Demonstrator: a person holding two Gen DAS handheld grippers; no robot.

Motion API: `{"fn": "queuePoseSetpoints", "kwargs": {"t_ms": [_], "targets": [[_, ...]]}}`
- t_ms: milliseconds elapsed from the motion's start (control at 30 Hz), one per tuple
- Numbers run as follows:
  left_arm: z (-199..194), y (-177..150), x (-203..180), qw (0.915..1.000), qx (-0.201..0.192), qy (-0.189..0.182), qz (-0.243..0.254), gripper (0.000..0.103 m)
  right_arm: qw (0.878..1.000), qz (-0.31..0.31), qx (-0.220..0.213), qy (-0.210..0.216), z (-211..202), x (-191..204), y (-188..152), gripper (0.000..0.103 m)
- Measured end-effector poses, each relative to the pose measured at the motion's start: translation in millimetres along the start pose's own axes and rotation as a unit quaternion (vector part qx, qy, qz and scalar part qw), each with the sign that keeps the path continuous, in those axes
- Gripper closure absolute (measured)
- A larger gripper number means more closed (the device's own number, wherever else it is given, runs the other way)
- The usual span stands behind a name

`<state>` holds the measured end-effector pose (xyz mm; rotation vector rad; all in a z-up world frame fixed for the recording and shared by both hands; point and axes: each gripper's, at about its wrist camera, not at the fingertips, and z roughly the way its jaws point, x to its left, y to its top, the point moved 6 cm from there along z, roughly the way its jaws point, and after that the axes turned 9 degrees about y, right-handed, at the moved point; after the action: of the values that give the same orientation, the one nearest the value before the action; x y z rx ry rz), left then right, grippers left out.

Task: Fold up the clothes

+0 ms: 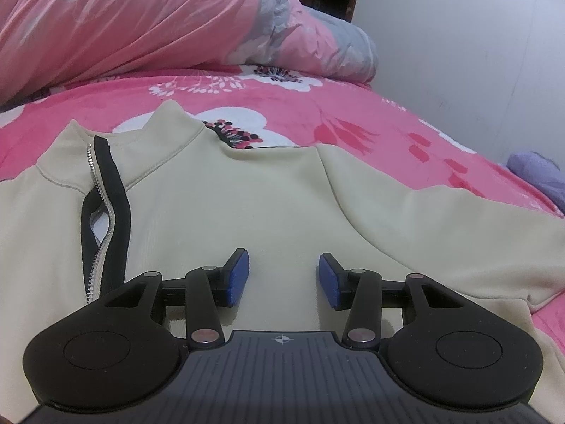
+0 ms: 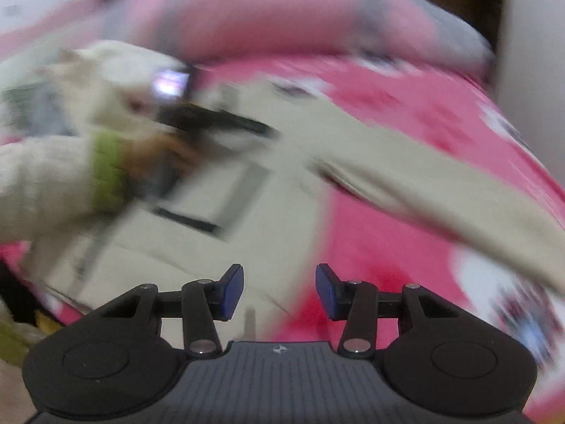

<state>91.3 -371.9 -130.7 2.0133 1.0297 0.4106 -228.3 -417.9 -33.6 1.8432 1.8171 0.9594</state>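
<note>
A: Where is the cream zip jacket placed?

B: It is spread front-up on the pink floral bed, collar toward the rumpled duvet, one sleeve stretched out to the side.

A: Jaws?

B: The left gripper is held low over the chest panel, jaws partly apart, nothing between them. The right gripper is seen with jaws likewise partly apart and empty; the view is badly blurred, the sleeve lying ahead and to the right.

A: Step advice?

B: The sleeve should probably be pinched near the cuff and carried across the chest while the body is pinned flat.
</note>
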Motion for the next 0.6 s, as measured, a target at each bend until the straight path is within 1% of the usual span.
{"fn": "queuePoseSetpoints", "kwargs": {"t_ms": [33,100,167,200,233,267,367,433,467,500,533,567,600], "targets": [[0,0,0,1.0,0.001,0.0,0.001,0.058,1.0,-0.02,-0.007,0.021,10,12,5,0.056],[-1,1,0,1.0,0.002,0.0,0.002,0.058,0.997,-0.05,0.028,0.043,36,27,-6,0.056],[-1,0,1,1.0,0.002,-0.003,-0.001,0.058,0.996,-0.045,0.067,0.039,50,22,-36,0.057],[-1,0,2,1.0,0.002,-0.005,-0.003,0.058,0.998,-0.031,0.042,0.044,43,18,-47,0.057],[-1,0,2,1.0,0.002,-0.007,-0.005,0.058,0.998,-0.008,0.032,0.052,34,15,-52,0.057],[-1,0,3,0.9999,0.003,-0.008,-0.007,0.057,0.998,0.01,0.031,0.05,26,11,-55,0.057],[-1,0,1,1.0,0.002,-0.009,-0.002,0.055,0.999,0.042,0.006,0.025,5,1,-55,0.057],[-1,0,-1,1.0,0.002,-0.007,0.002,0.055,0.996,0.078,-0.047,0.017,-17,-20,-54,0.057],[-2,0,0,1.0,0.001,-0.007,0.001,0.055,0.99,0.112,-0.082,0.007,-27,-37,-50,0.056],[-1,0,0,1.0,0.001,-0.008,0.0,0.055,0.981,0.158,-0.114,-0.008,-33,-58,-48,0.054],[-1,0,0,1.0,0.002,-0.009,-0.002,0.055,0.968,0.203,-0.145,-0.023,-40,-80,-46,0.051],[-1,0,1,0.9999,0.002,-0.01,-0.003,0.054,0.952,0.248,-0.174,-0.038,-47,-102,-46,0.05],[-1,0,1,0.9999,0.002,-0.011,-0.004,0.054,0.932,0.304,-0.194,-0.046,-49,-126,-50,0.049]]}}
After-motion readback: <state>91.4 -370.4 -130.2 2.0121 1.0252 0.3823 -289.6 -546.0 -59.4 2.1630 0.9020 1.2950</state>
